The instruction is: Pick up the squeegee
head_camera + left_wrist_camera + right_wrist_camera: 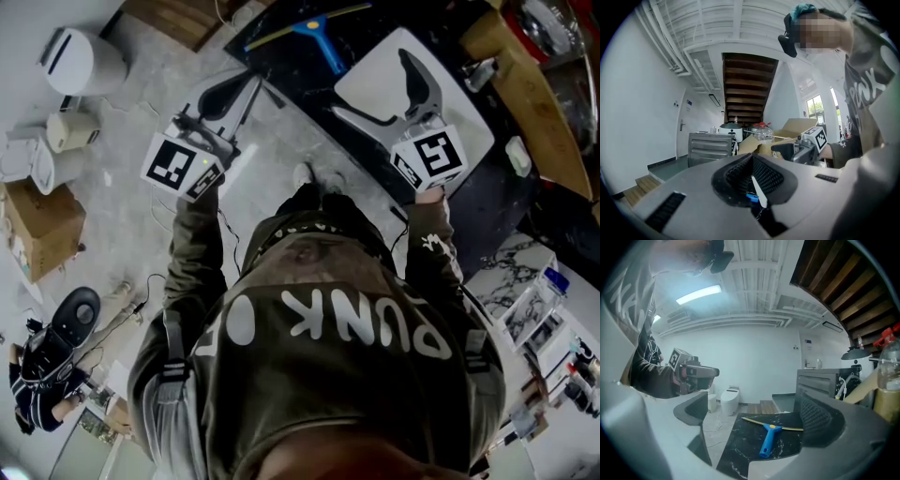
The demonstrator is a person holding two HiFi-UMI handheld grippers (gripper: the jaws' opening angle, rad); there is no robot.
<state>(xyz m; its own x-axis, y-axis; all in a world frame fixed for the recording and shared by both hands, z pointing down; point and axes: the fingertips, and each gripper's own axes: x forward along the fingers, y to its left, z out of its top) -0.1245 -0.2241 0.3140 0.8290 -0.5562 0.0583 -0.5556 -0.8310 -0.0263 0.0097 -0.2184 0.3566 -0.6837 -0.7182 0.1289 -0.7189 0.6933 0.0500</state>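
Squeegee position: the squeegee (323,42) lies flat on the dark marbled counter (483,197), blue handle toward me, blade across the far side; nothing touches it; in the right gripper view it (768,439) sits framed in the gap ahead.

Right gripper: the right gripper (398,89) is held over the counter with its jaws spread wide and empty; I judge this is the approach posture, since the opening lines up with the handle.

Left gripper: the left gripper (239,94) is held off the counter's edge, over the floor; its jaws are pressed together, as the left gripper view (752,180) confirms; a thin white-and-blue sliver shows at the seam and I cannot identify it; I judge this gripper is parked clear to leave the approach free.

Step in hand: reach not yet completed; no contact with the squeegee.

Legible writing: "PUNK" in white capitals on the sweatshirt (356,323); black-and-white square markers on both cubes; no brand readable on the squeegee.
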